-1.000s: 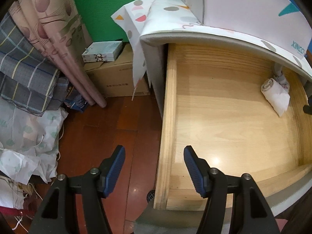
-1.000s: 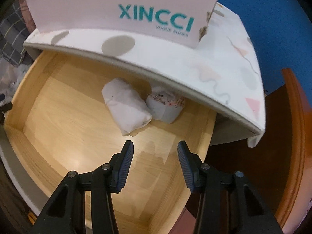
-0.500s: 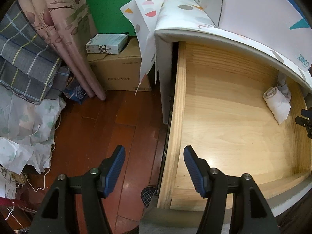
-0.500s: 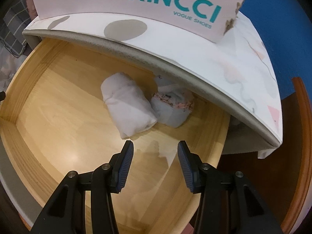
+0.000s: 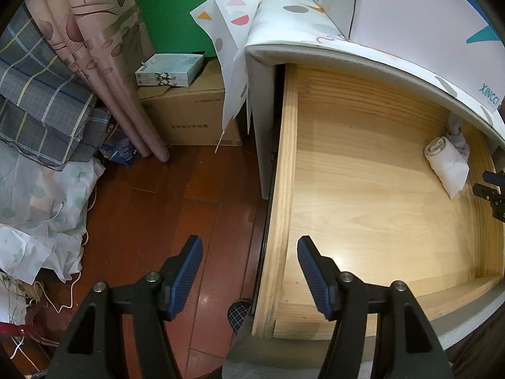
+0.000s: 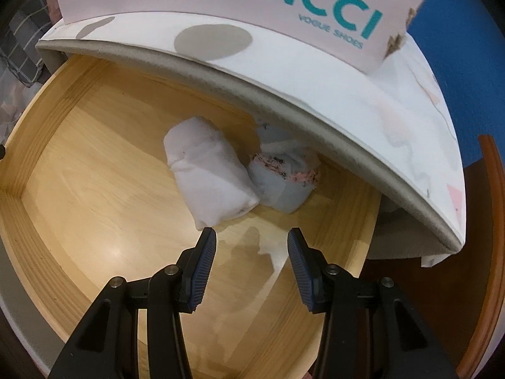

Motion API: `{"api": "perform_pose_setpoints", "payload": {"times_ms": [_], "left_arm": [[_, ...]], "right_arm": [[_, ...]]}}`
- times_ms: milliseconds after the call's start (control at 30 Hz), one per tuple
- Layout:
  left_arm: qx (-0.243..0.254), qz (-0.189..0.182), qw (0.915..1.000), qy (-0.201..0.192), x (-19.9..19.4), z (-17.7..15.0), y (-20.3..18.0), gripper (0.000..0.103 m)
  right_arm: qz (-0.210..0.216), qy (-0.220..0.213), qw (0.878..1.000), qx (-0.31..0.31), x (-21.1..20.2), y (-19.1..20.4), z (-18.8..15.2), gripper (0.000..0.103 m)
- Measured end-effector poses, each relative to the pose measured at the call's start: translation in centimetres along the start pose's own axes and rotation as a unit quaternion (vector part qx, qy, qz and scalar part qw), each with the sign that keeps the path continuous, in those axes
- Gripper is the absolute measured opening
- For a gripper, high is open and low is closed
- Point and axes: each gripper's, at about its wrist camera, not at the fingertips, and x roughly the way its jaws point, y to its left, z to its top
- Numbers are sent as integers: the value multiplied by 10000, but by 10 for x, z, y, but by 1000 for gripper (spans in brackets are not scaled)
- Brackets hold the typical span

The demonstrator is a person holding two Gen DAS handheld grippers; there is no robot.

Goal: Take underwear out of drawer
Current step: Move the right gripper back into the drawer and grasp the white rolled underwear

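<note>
We see the wooden drawer (image 6: 94, 170) pulled open, white rolled underwear (image 6: 208, 177) touching a grey patterned roll (image 6: 284, 183) at its 3 o'clock, right gripper (image 6: 252, 246) at 6 o'clock of both, jaws apart, empty, left gripper (image 5: 249, 257) jaws apart over the drawer's side wall.

Far end of patterned roll (image 6: 285, 173) under cabinet top (image 6: 315, 101); box lettering (image 6: 303, 9) cropped.
</note>
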Motion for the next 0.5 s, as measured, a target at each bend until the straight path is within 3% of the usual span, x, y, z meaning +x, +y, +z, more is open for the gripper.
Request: {"api": "perform_pose_setpoints", "payload": {"times_ms": [367,500], "left_arm": [[78,-90,9999,-1,0,0,-3,64],[119,-97,9999,13,0,-1,-5,64]], "right_arm": [[300,-291,9987,-294,12,11,10,46],[155,-234,9982,-537,25,25,20,50]]}}
